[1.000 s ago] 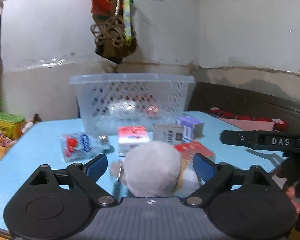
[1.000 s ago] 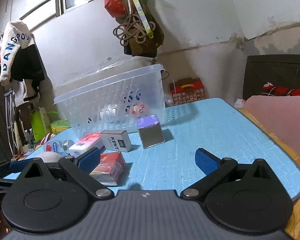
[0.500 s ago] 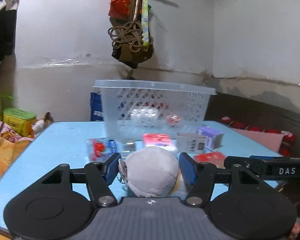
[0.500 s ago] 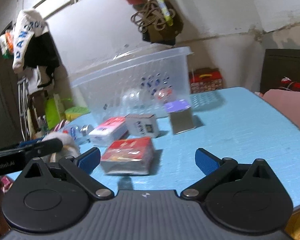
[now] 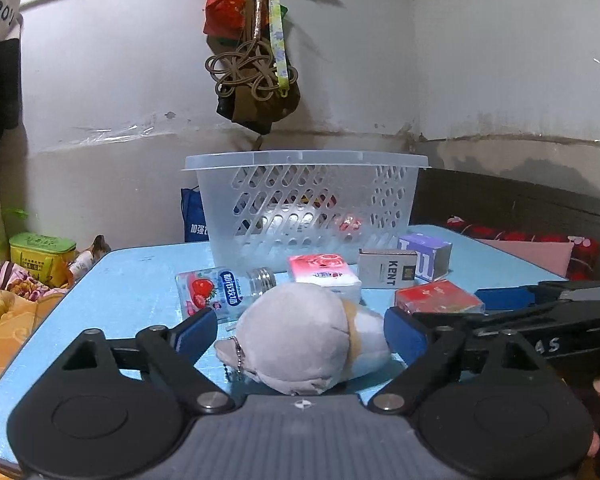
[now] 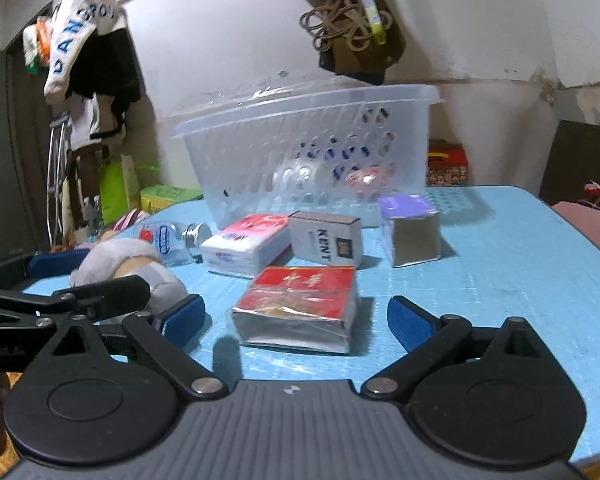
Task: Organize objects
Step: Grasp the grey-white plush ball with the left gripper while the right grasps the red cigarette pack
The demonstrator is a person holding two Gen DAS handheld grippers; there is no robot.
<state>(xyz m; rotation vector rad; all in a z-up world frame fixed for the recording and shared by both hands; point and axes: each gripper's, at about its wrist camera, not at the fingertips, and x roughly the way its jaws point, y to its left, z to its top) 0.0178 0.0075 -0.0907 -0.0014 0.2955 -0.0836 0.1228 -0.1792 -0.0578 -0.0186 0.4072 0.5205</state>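
Observation:
A grey plush toy (image 5: 300, 336) lies on the blue table between the fingers of my left gripper (image 5: 300, 334), which is open around it with gaps on both sides. It also shows in the right wrist view (image 6: 128, 268). My right gripper (image 6: 296, 318) is open with a red cigarette pack (image 6: 300, 306) lying between its fingers, not gripped. A clear plastic basket (image 5: 304, 200) stands at the back of the table with some items inside.
On the table (image 6: 500, 260) before the basket lie a small strawberry bottle (image 5: 216, 292), a pink tissue pack (image 5: 324, 276), a white KENT box (image 5: 386, 268) and a purple box (image 5: 426, 254). Bags hang on the wall above. Clutter sits left of the table.
My left gripper closed toward the plush toy, then opened wide again. My right gripper moved left and forward until the red pack lies between its fingers.

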